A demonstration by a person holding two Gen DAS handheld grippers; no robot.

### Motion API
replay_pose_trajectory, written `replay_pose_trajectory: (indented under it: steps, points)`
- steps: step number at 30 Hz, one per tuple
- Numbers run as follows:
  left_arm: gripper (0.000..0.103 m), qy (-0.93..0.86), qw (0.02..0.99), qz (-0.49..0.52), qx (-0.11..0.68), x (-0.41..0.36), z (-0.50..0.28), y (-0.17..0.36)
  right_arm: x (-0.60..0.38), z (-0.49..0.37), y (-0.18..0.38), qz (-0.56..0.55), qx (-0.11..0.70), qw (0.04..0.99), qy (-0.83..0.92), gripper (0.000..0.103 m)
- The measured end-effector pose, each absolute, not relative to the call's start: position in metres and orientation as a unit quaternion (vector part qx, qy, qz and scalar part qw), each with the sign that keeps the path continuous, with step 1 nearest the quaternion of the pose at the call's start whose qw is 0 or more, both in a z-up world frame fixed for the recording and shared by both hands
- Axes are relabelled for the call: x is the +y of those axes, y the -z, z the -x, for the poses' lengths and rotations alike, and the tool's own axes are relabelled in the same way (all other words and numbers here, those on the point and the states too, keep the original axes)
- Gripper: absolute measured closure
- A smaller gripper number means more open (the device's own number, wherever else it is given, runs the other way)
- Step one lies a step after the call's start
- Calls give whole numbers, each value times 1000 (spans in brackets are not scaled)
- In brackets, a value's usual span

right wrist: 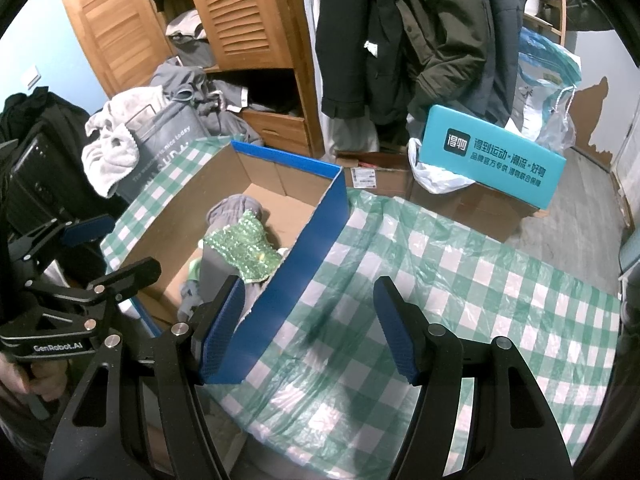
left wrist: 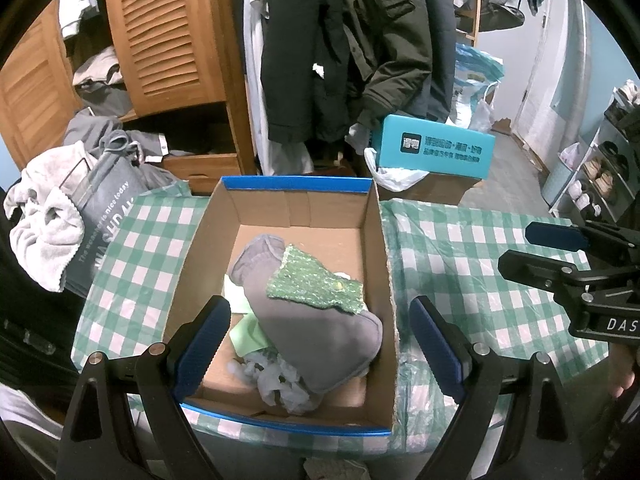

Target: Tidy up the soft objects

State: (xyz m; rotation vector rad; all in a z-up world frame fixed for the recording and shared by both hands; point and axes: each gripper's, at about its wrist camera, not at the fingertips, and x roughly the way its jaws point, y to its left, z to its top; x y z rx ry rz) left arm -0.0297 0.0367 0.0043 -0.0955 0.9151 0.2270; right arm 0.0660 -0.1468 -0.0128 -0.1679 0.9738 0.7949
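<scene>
The soft things are already gathered in the cardboard box (left wrist: pixel 384 240): a grey rolled cloth (left wrist: pixel 316 332) lies along its floor, a green sequinned piece (left wrist: pixel 316 284) is draped over the upper part of that roll, a pale green sheet (left wrist: pixel 248 334) pokes out beside it and a crumpled whitish wad (left wrist: pixel 280 384) sits against the near wall. My left tongs (left wrist: pixel 320 348) hang above the near end of the box, spread wide and empty, the grey roll showing between the fingers. My right tongs (right wrist: pixel 310 330) are just as wide apart and hold nothing; they hover over the bare checked cloth on the desk (right wrist: pixel 460 280), with the left finger close to the blue outer wall of the box. I judge the collecting step to be about finished, since I see nothing soft left on the desk cloth. The next move, I think, calls for either tidying what lies in the box or reaching for the white towel (left wrist: pixel 44 220) slung over the grey laundry bag (left wrist: pixel 104 224) off the desk's left edge, which needs a long swing of the left tongs.
</scene>
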Motion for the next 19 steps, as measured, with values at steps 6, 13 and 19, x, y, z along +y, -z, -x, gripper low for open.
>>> replay_pose_trajectory:
  steps: [6,13,19]
  points:
    - [11,-106,891,47,440,36,31,-3,-147,-66,13,78,454,806,-371,37]
    - [11,-112,890,46,440,37,31,-5,-147,-66,13,79,454,806,-372,37]
    - [11,-105,889,51,444,37,30,-6,-146,-65,13,79,454,807,-370,37]
